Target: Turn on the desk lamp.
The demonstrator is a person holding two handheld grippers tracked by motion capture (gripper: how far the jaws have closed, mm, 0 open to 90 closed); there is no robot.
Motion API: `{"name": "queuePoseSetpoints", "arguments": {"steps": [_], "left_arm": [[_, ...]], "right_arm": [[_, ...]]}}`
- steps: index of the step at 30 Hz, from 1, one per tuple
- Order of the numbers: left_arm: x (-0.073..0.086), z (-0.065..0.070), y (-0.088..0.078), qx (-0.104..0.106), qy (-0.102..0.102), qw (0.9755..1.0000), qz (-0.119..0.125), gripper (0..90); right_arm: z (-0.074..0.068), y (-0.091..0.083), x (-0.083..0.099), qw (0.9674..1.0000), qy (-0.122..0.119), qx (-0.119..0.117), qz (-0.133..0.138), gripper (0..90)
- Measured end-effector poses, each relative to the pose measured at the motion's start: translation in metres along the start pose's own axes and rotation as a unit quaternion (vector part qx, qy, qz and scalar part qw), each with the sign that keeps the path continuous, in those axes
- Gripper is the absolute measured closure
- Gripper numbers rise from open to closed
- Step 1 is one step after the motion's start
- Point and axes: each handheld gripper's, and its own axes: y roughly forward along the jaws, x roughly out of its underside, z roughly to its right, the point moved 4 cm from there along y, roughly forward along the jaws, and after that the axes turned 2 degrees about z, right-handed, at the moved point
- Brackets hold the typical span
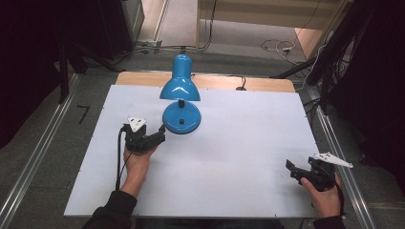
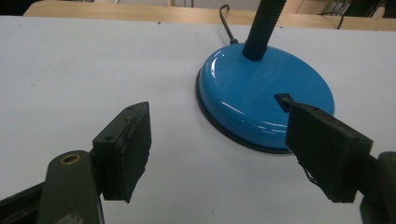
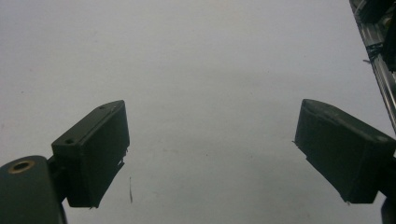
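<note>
A blue desk lamp (image 1: 180, 90) stands on the white table (image 1: 239, 143), its shade tilted forward over a round blue base (image 1: 181, 118). In the left gripper view the base (image 2: 261, 95) lies just ahead and to the right, with a black flexible neck (image 2: 262, 28) and a small black switch (image 2: 283, 100) on top. My left gripper (image 1: 160, 136) is open, close to the left of the base, its right jaw overlapping the base's near edge in that view. My right gripper (image 1: 292, 169) is open over bare table at the front right corner, holding nothing.
The lamp's black cord (image 1: 241, 83) runs off the table's back edge onto a wooden strip (image 1: 248, 85). Metal rails (image 1: 334, 143) flank the table. Cables (image 1: 277, 47) lie on the floor behind. Dark stands rise at both sides.
</note>
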Motion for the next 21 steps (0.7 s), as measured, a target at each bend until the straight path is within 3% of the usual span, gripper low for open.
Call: {"name": "queuePoseSetpoints", "arguments": {"steps": [10,21], "left_arm": [[-0.005,0.001,0.006,0.005,-0.001,1.0,0.0,25.1],[-0.007,0.01,0.018,0.018,0.009,0.9998,-0.001,34.3]], "right_arm": [[-0.001,0.0,0.0,1.0,-0.002,-0.002,-0.001,8.7],[-0.001,0.001,0.001,1.0,-0.003,-0.002,-0.006,8.7]]}}
